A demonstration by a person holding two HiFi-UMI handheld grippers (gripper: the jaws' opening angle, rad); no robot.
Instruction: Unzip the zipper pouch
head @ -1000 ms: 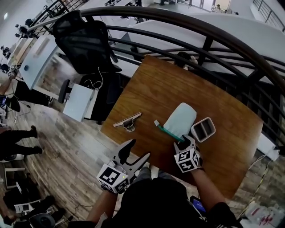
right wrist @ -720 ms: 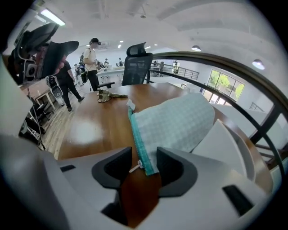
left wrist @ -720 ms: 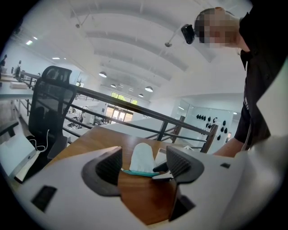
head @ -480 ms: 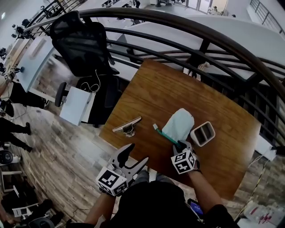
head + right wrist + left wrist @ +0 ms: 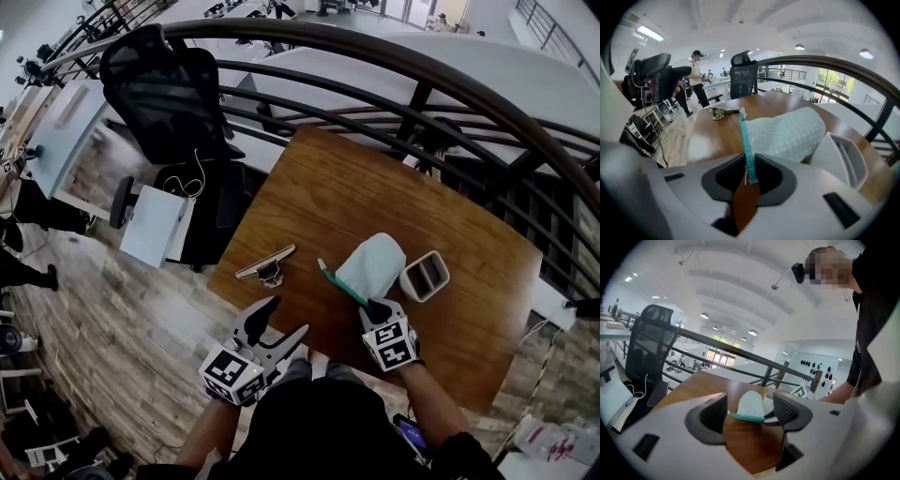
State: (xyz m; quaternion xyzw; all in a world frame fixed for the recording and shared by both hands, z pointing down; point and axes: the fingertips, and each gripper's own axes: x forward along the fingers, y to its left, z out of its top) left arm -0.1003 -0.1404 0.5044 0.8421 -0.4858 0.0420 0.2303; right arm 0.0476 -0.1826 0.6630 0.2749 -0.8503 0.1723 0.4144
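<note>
Pale mint-green fabric zipper pouch (image 5: 373, 265) lying flat on the brown wooden table (image 5: 328, 187), towards its near right part, with the teal zipper (image 5: 342, 284) running along the pouch's left edge towards the person. The zipper looks shut along its whole visible length.

Right gripper (image 5: 377, 307) set at the near end of the zipper. A second ago its jaws stand wide on either side of that end; now they are much narrower and closing, with the teal zipper (image 5: 747, 145) between them and the pads seemingly meeting both its faces. The pouch (image 5: 787, 133) itself keeps its place and shape, so no pull appears to have begun. By this reading the hold on the zipper's end is only now being made, and the opening stroke is yet to come.

Left gripper (image 5: 281, 323) held off the table's near edge, well apart from the pouch, jaws wide apart with nothing between them, as in the earlier views.

White rectangular plastic tray (image 5: 425, 275) just beside the pouch on its right; small metal-and-wood tool (image 5: 266, 264) on the table to its left.
</note>
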